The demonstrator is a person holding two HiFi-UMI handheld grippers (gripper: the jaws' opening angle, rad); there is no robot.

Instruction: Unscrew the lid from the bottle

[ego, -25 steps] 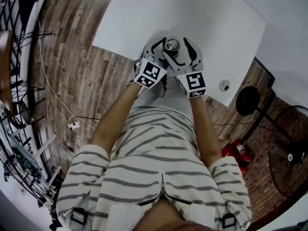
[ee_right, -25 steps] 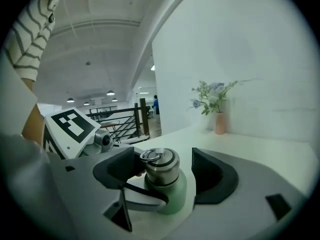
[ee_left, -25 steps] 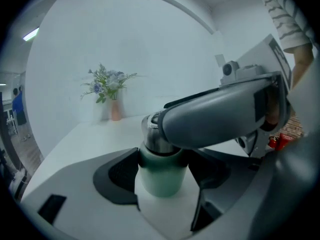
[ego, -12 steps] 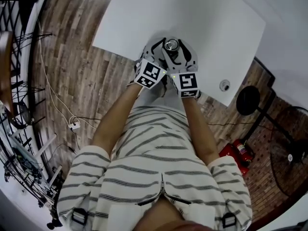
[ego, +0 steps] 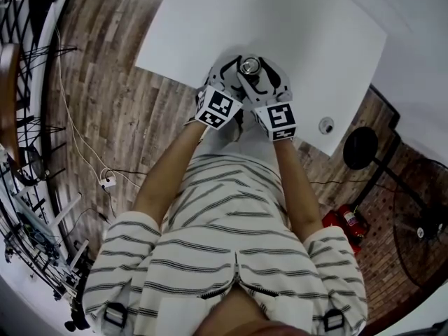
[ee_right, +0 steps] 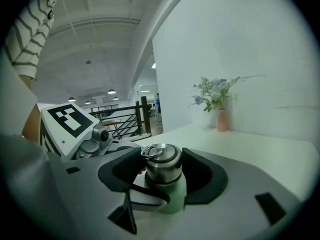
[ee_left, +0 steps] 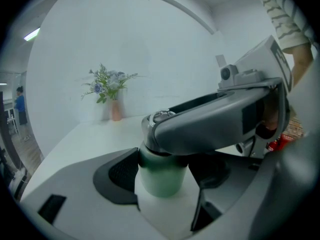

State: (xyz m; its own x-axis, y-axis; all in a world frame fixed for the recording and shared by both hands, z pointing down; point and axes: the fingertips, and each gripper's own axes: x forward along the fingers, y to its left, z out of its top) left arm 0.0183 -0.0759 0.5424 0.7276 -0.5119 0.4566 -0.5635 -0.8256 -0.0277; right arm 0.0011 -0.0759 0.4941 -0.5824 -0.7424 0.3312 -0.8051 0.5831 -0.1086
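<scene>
"Where does the green bottle (ee_right: 173, 196) stand?"

"Upright on the white table (ego: 315, 33), near its close edge, at twelve o'clock from the person's striped shirt (ego: 224, 215)."

"And its steel lid (ee_right: 161, 165)?"

"Still on top. The right gripper (ee_right: 162, 174) has just been closing, and its dark pads now pinch the lid from nine and three o'clock."

"The other one?"

"The left gripper (ee_left: 162, 173) clamps the green body lower down, with the right gripper's jaw crossing above it."
</scene>
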